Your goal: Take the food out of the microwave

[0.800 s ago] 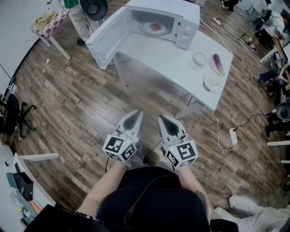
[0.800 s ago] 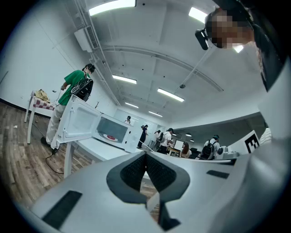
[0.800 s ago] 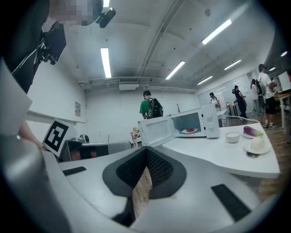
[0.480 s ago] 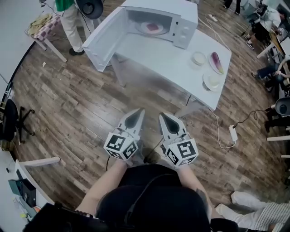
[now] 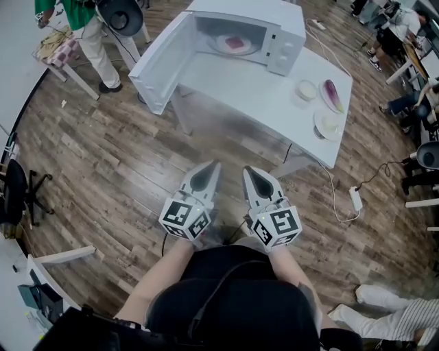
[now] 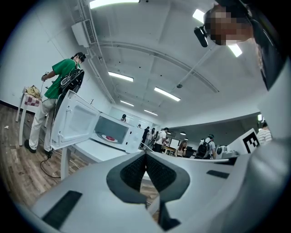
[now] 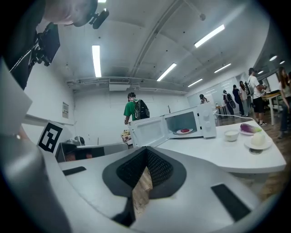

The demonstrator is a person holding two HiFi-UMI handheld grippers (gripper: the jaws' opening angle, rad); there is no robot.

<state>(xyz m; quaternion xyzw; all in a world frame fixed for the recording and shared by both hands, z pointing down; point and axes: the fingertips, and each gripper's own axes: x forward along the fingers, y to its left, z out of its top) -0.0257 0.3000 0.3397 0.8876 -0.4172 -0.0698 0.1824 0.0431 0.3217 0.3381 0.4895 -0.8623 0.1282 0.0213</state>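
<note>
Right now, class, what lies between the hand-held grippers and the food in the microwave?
Head view: wood floor, then bare table top in front of the open microwave holding the food.

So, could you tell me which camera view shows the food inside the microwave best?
The head view: it looks down through the open door onto the pink food on its plate in the microwave. Both gripper views show it level, from afar, as a small red patch on the plate.
</note>
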